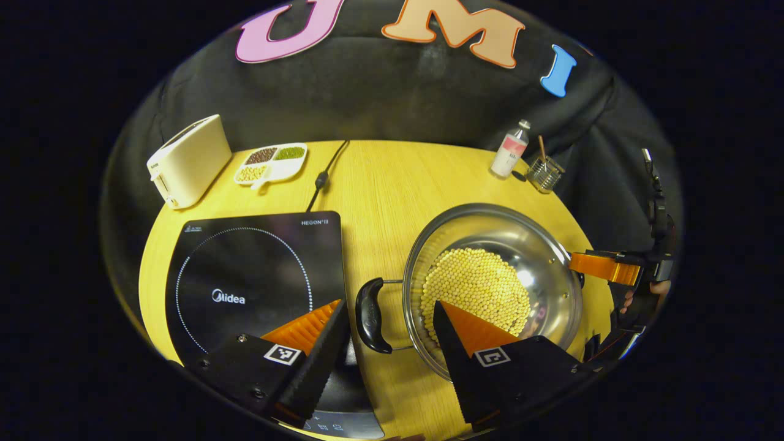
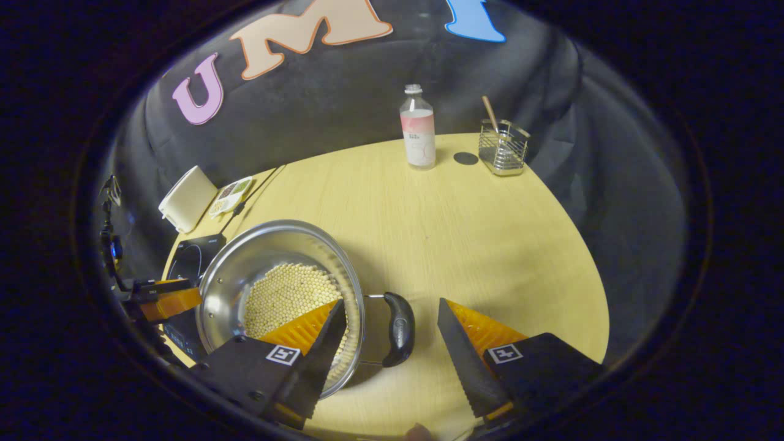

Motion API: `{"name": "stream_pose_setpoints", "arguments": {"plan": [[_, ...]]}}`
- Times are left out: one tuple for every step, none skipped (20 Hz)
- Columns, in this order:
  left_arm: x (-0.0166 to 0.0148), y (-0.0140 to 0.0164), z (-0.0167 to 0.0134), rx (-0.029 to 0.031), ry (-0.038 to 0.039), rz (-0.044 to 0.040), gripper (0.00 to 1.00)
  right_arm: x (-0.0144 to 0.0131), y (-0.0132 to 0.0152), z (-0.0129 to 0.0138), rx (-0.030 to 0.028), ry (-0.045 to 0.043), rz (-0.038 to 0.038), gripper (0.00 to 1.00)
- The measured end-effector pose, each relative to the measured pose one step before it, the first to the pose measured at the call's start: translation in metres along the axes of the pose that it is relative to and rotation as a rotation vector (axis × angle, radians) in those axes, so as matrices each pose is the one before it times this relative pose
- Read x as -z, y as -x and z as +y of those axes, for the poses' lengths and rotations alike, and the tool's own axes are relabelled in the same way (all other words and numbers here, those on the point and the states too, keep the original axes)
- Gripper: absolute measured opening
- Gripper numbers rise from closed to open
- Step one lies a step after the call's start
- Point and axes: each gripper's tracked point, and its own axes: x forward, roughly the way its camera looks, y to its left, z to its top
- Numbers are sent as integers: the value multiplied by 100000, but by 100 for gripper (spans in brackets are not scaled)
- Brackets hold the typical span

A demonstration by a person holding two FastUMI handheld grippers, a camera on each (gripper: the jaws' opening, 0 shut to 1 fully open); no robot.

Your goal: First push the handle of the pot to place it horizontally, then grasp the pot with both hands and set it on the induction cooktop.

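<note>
Found a round stainless-steel pot, its bottom covered with pale yellow beans, on the round light-wood counter. In the left gripper view, lay at 3 o'clock of the flat black glass induction cooktop, close beside but not on it.

Logged the left gripper with jaws wide, straddling the pot's black loop handle at the pot's 9 o'clock, no contact. In the right gripper view, logged the right gripper likewise: jaws wide, either side of the other black loop handle, not closed on it. Spotted the same right gripper at the pot's 3 o'clock rim in the left gripper view.

Judged both handles roughly level and sticking straight out, so probably past the push and set up for the two-handed lift: one gripper per handle, opposite sides, to keep the load of beans from tipping. Reckoned the cooktop placed close at 9 o'clock to keep the carry short.

Read "Midea" in white at the centre of the cooktop's dotted ring. Left the small print at its 1 o'clock corner as too fine to trust.

Noted background items well clear of the route: cream toaster at the cooktop's 11 o'clock, white divided dish of grains and black cord at 12 o'clock, clear bottle and wire holder at the pot's 12 to 1 o'clock.
</note>
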Motion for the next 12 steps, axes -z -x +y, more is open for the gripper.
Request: {"name": "stream_pose_setpoints", "arguments": {"plan": [[399,-372,98,-162,1151,2114,87,194,-205,-11,-214,-760,876,95],[210,-285,291,-870,537,1909,86,88,-412,-113,-95,-909,750,94],[-717,-16,180,-304,-1843,-2234,85,255,-297,-15,-270,-738,907,88],[-133,-405,13,92,-1940,1016,78,242,-283,6,-153,-185,871,88],[209,-152,309,-1324,-3126,1109,80,428,-353,-31,62,383,1031,88],[-207,-260,14,-742,-3236,674,77,182,-253,34,-115,580,696,93],[-22,-182,-99,-575,-2436,997,75,197,-241,77,-101,331,547,93],[110,-455,-509,1075,-862,1090,74,42,-262,-34,135,78,528,88],[634,-124,-68,-2067,-114,3856,75,184,-231,-63,175,-2,641,88],[-624,-425,-93,112,-1183,-2176,76,56,-222,-115,417,247,629,88],[110,-358,-212,169,472,1341,74,98,-209,55,-179,-257,193,93],[316,-272,-246,279,73,1345,71,67,-87,-190,325,-262,301,93]]}}
